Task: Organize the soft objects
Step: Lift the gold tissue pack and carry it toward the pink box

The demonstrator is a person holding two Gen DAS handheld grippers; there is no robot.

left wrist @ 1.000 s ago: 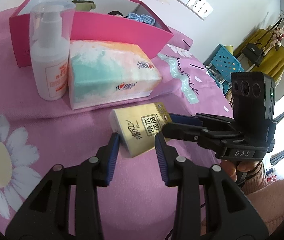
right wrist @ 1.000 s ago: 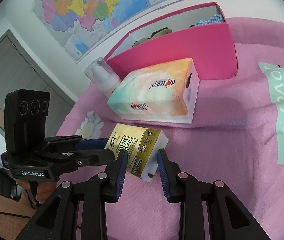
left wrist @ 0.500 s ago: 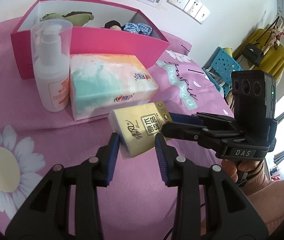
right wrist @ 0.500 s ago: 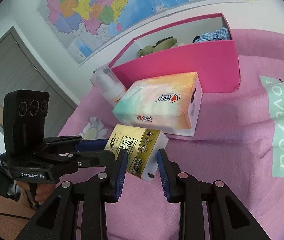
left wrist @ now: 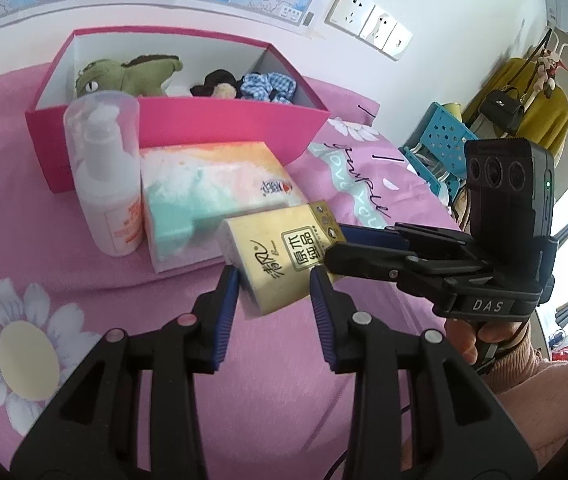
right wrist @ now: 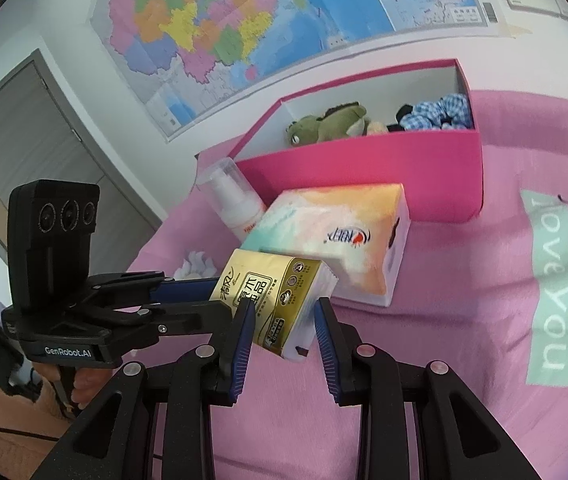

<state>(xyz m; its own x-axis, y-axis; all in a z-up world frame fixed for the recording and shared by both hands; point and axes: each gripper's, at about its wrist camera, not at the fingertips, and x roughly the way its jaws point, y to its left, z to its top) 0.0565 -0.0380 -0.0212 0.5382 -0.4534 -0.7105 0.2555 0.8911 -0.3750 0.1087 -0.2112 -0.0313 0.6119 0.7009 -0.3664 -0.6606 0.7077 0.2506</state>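
left gripper point(left wrist: 274, 290): nearest in the left wrist view, jaws narrowed onto the near end of the gold tissue pack point(left wrist: 280, 256); both blue pads look to be pressing its sides, so it has hold of that end.
right gripper point(right wrist: 282, 322): nearest in the right wrist view, jaws likewise narrowed on the same pack point(right wrist: 274, 298), gripping the end with the white tissue edges; in the left wrist view it reaches in level from the right point(left wrist: 332, 254).
gold tissue pack: held between the two grippers, one at each end, tilted, and judged clear of the pink bedspread point(left wrist: 284, 380). Its long axis runs from one gripper to the other, roughly crosswise to the box's long front wall.
which hand is nearer the box: about even, as both sit at the pack; I judge neither has a clear lead.
pastel tissue box point(left wrist: 212, 196): just beyond the pack on the bedspread, lying directly between it and the pink box.
pump bottle point(left wrist: 104, 176): upright, to the left of the pastel tissue box, just in front of the pink wall.
pink box point(left wrist: 220, 128): farther still, open at the top, with a green plush toy point(left wrist: 124, 76) at its left, a dark plush in the middle and a blue checked fabric piece point(left wrist: 270, 86) at its right.
deciding relation: the box lies ahead of and beyond the pack, so the carry likely has to go up and over the pastel tissue box and the front wall.
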